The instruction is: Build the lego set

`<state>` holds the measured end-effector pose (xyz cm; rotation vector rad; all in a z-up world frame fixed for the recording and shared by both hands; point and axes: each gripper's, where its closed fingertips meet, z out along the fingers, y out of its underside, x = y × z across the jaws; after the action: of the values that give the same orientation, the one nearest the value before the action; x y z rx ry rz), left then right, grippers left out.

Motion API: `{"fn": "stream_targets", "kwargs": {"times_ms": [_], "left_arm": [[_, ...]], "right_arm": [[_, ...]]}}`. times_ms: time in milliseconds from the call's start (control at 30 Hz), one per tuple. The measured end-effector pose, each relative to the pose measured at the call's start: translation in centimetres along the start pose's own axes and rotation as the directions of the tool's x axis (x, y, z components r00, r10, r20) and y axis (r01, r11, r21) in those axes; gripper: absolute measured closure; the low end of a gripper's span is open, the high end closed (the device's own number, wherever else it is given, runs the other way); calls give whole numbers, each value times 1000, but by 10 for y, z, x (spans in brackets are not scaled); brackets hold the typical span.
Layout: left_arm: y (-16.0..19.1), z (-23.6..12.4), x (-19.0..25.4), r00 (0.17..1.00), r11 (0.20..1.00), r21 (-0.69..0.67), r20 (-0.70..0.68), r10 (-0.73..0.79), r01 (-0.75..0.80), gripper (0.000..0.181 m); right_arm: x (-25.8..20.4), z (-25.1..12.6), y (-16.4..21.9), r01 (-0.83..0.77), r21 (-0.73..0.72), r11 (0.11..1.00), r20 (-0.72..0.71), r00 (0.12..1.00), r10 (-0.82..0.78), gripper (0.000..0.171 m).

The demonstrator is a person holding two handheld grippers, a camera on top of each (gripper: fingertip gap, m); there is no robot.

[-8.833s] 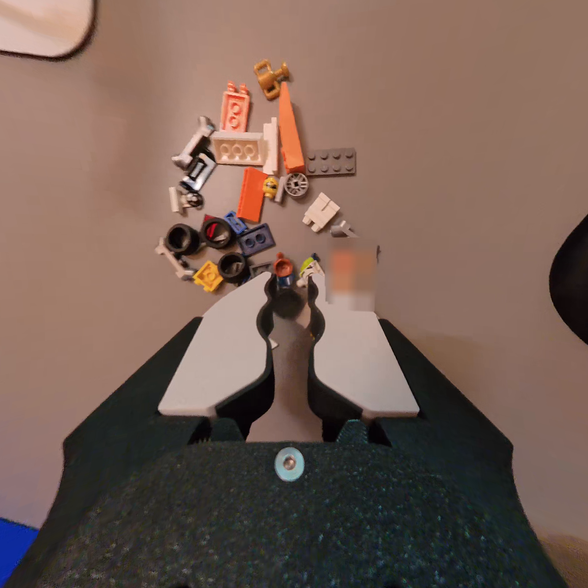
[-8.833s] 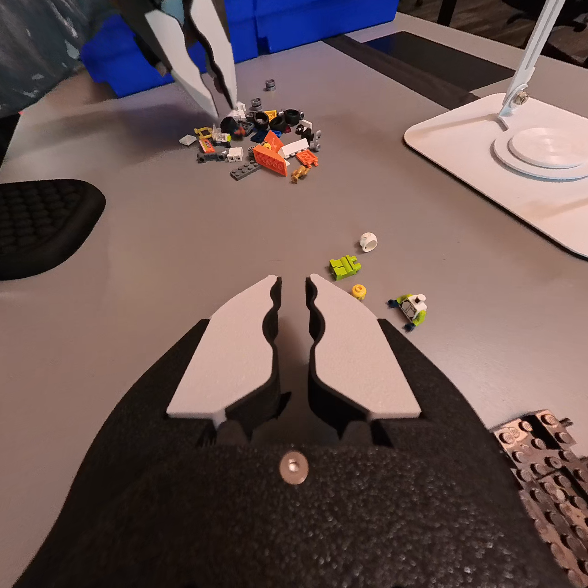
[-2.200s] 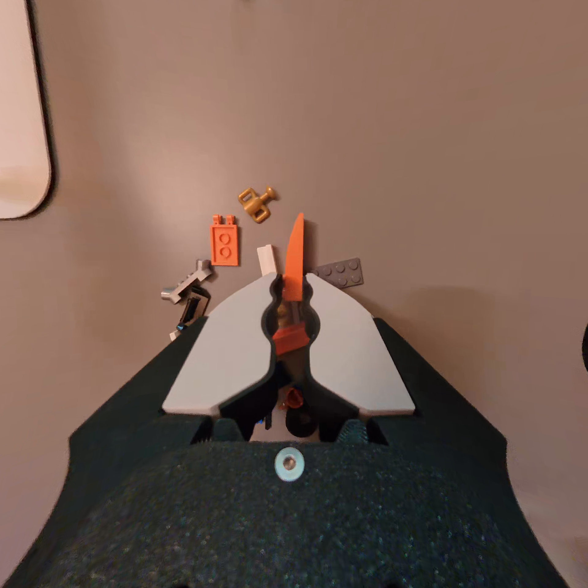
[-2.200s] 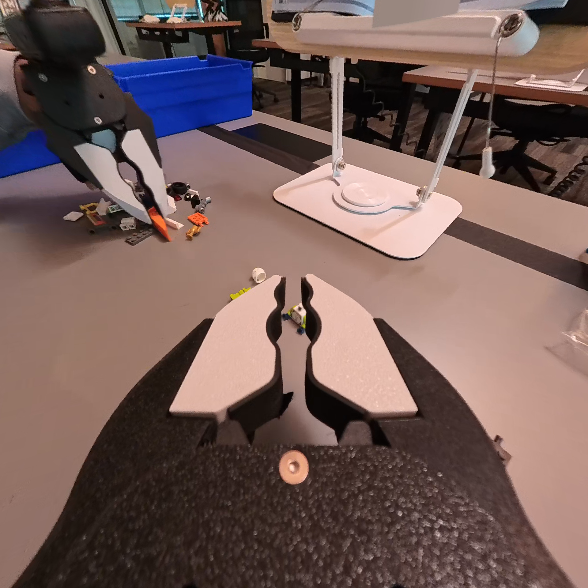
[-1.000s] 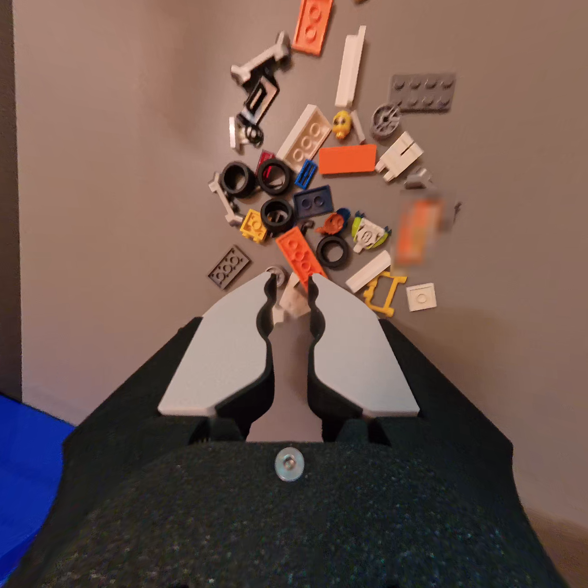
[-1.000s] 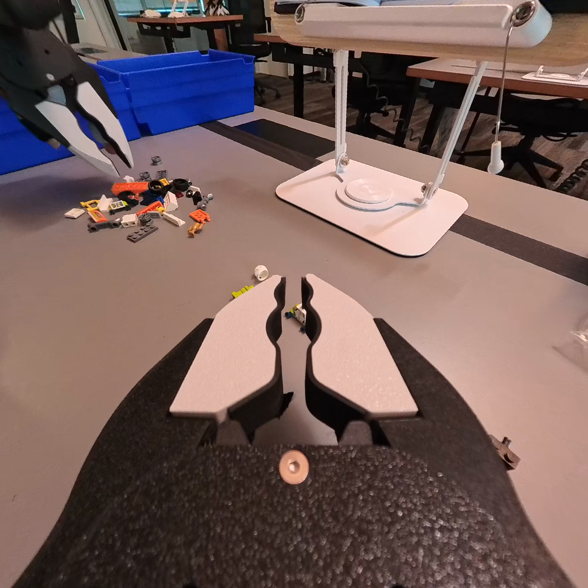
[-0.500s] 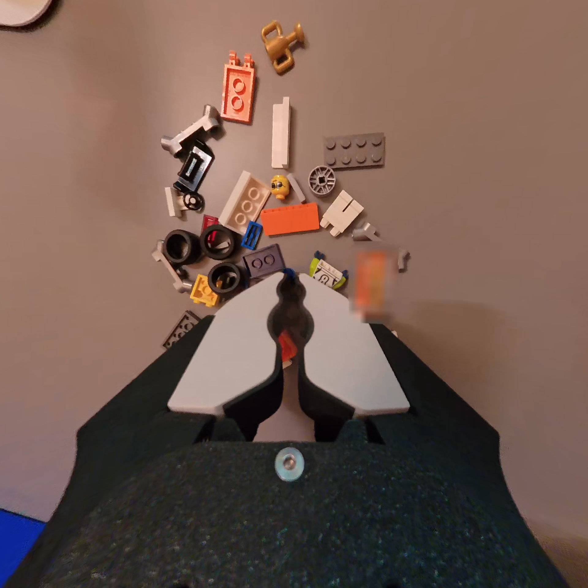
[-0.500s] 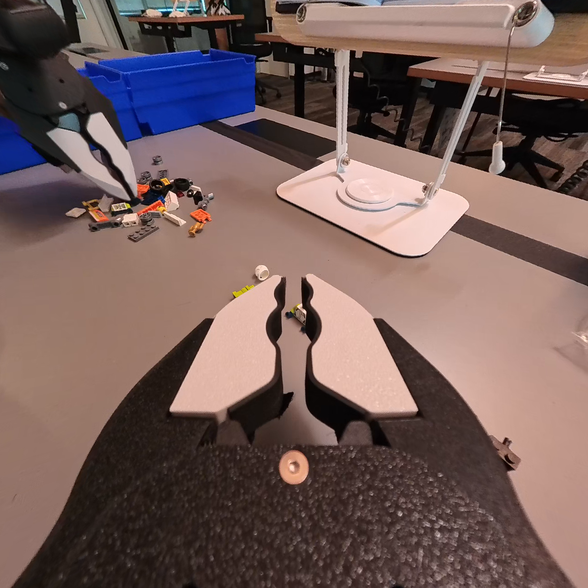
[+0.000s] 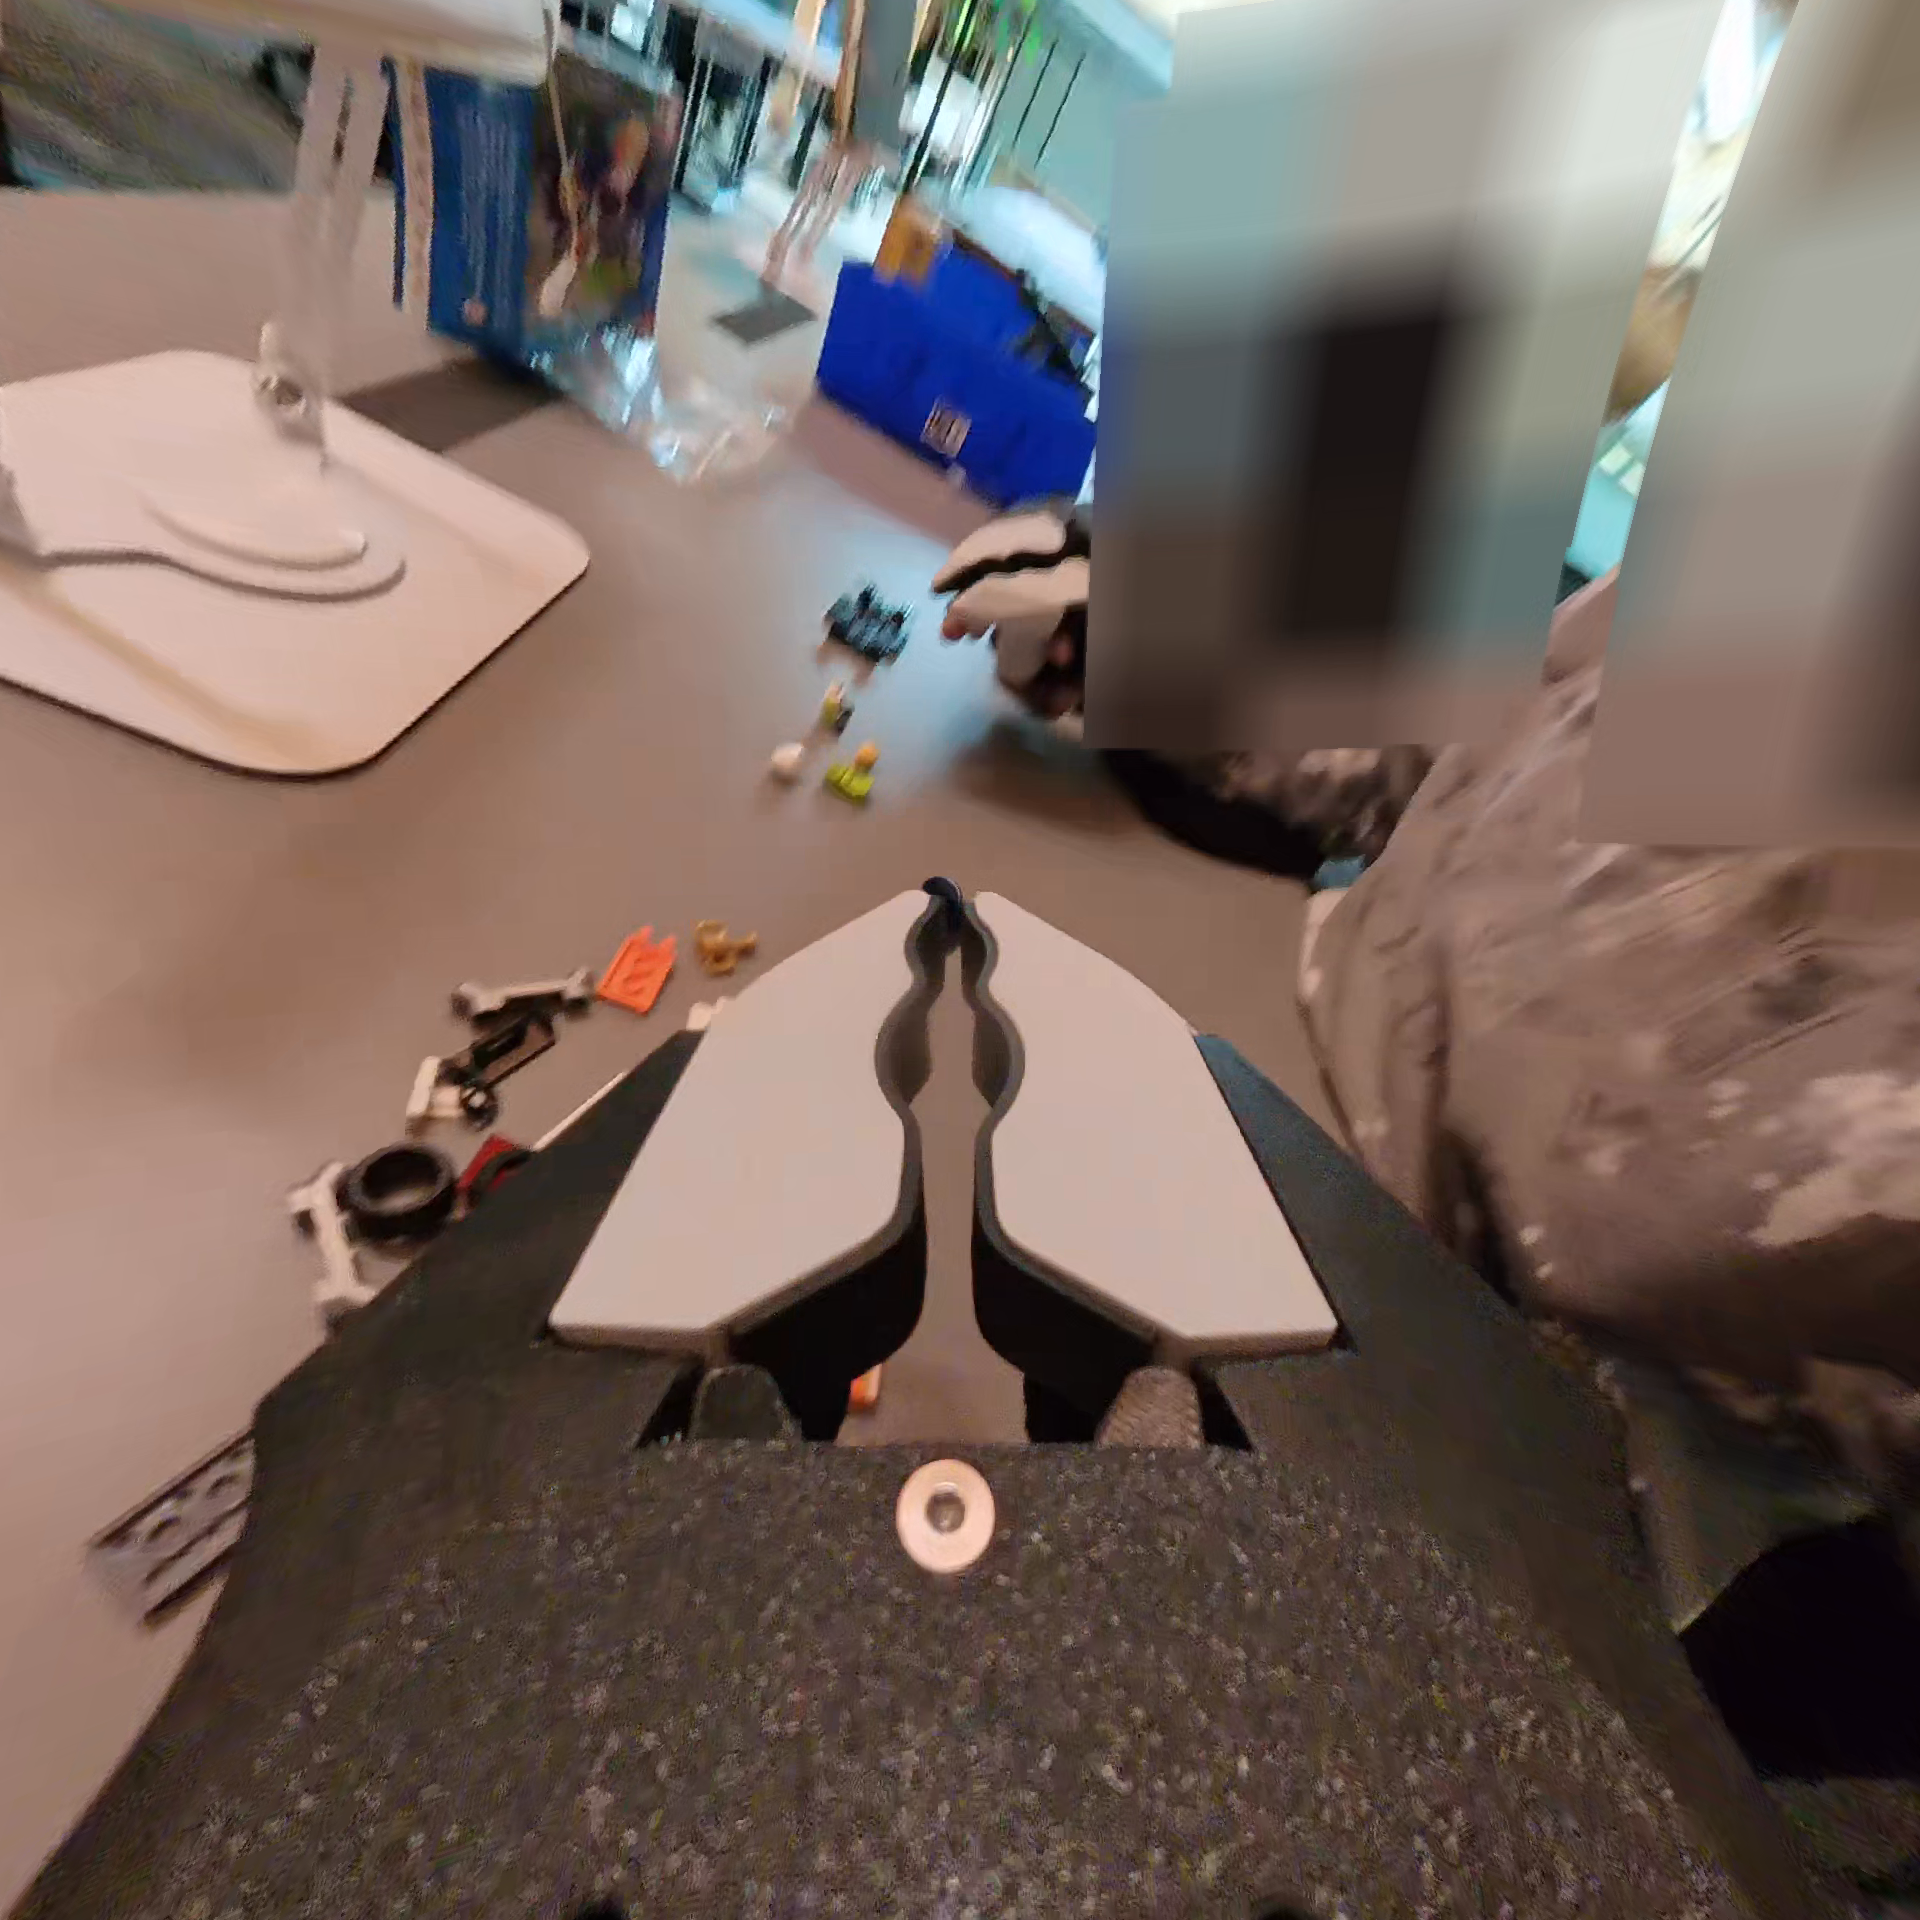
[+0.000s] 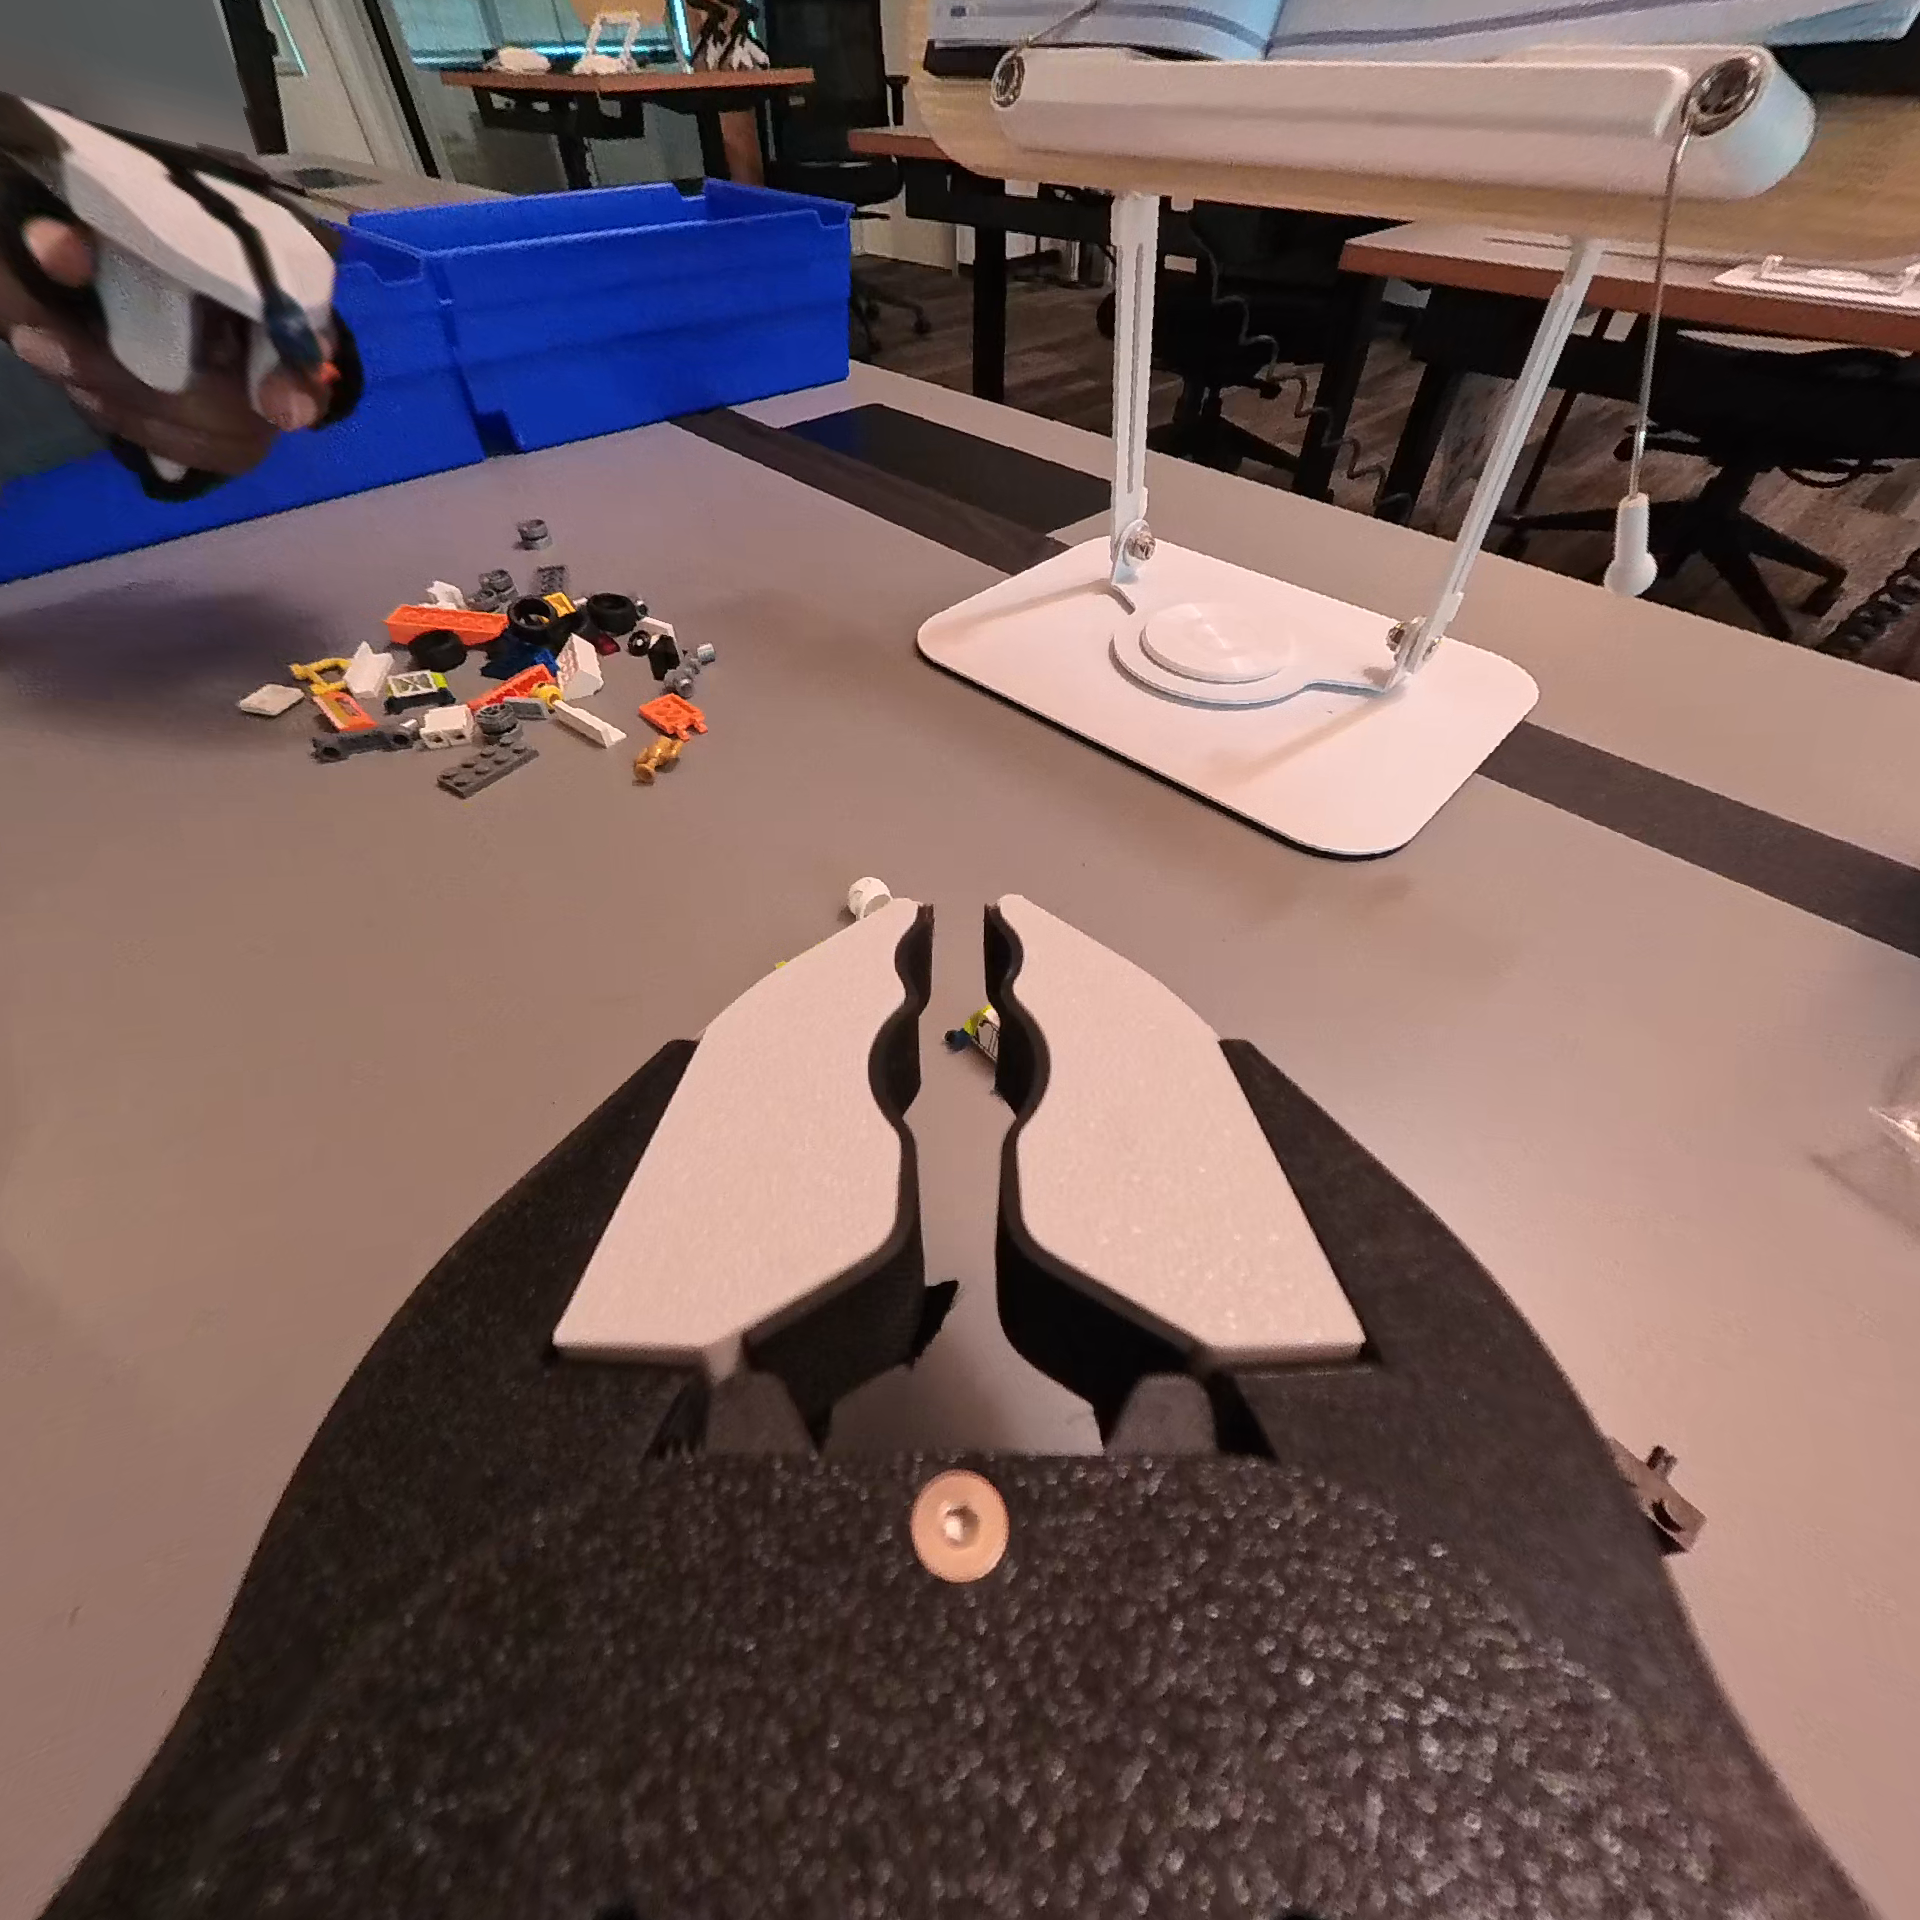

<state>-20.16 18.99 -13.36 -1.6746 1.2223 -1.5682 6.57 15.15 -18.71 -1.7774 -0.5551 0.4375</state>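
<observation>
My left gripper (image 9: 943,902) is shut on a small dark blue and orange piece (image 9: 941,889) and holds it in the air above the table. It shows at the upper left of the right wrist view (image 10: 296,348), raised over the pile of loose lego pieces (image 10: 509,665). My right gripper (image 10: 956,912) is low over the table, its jaws a narrow gap apart and empty. A small minifigure part (image 10: 977,1034) lies on the table between its fingers. A small white round piece (image 10: 868,894) lies just beyond its left fingertip.
A white stand base (image 10: 1226,686) sits to the right of the pile, with blue bins (image 10: 623,301) behind. A clear plastic bag (image 10: 1891,1132) lies at the right edge. A person's grey sleeve (image 9: 1610,1091) is close on the right of my left gripper. Some 30 centimetres of space lies between my two pairs of fingers.
My left gripper closed on the blue and orange piece in the pile, then lifted it clear and tilted up toward the right gripper. The right gripper has not moved.
</observation>
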Motion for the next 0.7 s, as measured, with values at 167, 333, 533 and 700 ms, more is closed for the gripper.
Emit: {"fn": "stream_targets", "kwargs": {"times_ms": [167, 333, 533, 700], "left_arm": [[-5, 0, 13, 996, 994, 96, -86, -37, 45, 179], [-1, 6, 14, 993, 993, 98, -108, -56, 66, 179], [-2, 8, 11, 990, 989, 118, -116, -78, 92, 179], [-2, 8, 11, 988, 986, 134, -129, -87, 104, 179]], "right_arm": [[-1, 0, 0, 4, -1, 1000, 1, 1000, -4, 162], [-1, 0, 0, 4, -1, 1000, 2, 1000, -4, 162], [-2, 0, 0, 6, -2, 1000, 6, 1000, -6, 162], [-2, 0, 0, 6, -5, 1000, 10, 1000, -6, 162]]}}
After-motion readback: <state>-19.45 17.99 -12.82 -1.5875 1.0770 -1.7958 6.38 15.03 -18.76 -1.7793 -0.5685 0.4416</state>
